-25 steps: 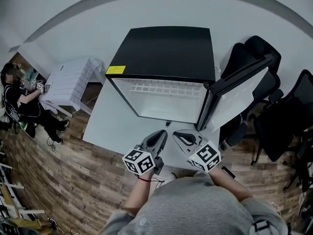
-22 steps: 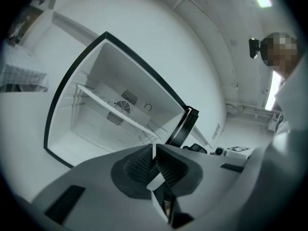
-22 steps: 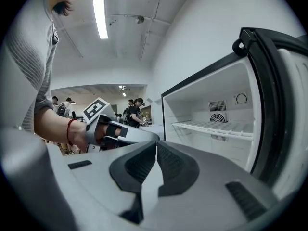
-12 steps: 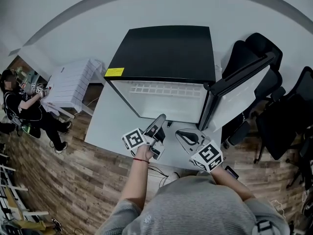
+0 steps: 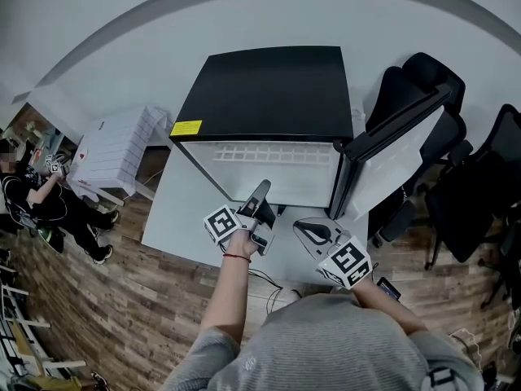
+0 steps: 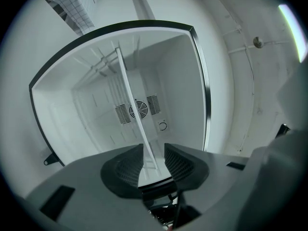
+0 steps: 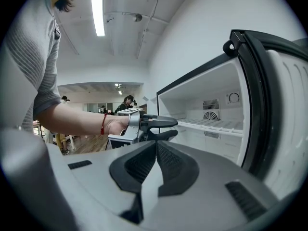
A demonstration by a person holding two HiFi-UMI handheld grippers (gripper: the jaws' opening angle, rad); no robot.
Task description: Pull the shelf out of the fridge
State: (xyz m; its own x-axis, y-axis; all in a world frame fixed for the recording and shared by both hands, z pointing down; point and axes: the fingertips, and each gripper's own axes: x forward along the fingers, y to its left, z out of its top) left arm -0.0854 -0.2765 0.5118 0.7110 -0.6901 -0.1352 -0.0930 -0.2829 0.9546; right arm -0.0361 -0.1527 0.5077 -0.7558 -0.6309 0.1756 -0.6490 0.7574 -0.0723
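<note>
**Left gripper open at the shelf's front edge; right gripper idle**

The left gripper (image 5: 262, 187) is rolled onto its side, one jaw above the other, and its jaws have just been opening; they now stand wide apart; the shelf's thin front edge lines up with the gap between them, at or just inside the tips, and the pads do not press on it; the right gripper (image 7: 156, 148) hangs back on the near right with its jaws together and nothing between them

The shelf (image 7: 207, 125) sits level inside the fridge (image 5: 269, 88), about halfway up the cavity and apparently fully pushed in, running from the front opening to the far wall; the door (image 5: 399, 149) stands open to the right; the fridge rests on a white surface (image 5: 175, 210)

The shelf is a white slatted panel, thin and bare; it should be light and stiff, so one gripper can likely carry it; its smooth finish may be slippery, so a firm bite is wanted; the best hold is on the front edge near its middle, jaws over and under; a straight, level pull toward the near side suits it, since it may bind at its sides if it is drawn askew or tipped; the pull has not begun
</note>
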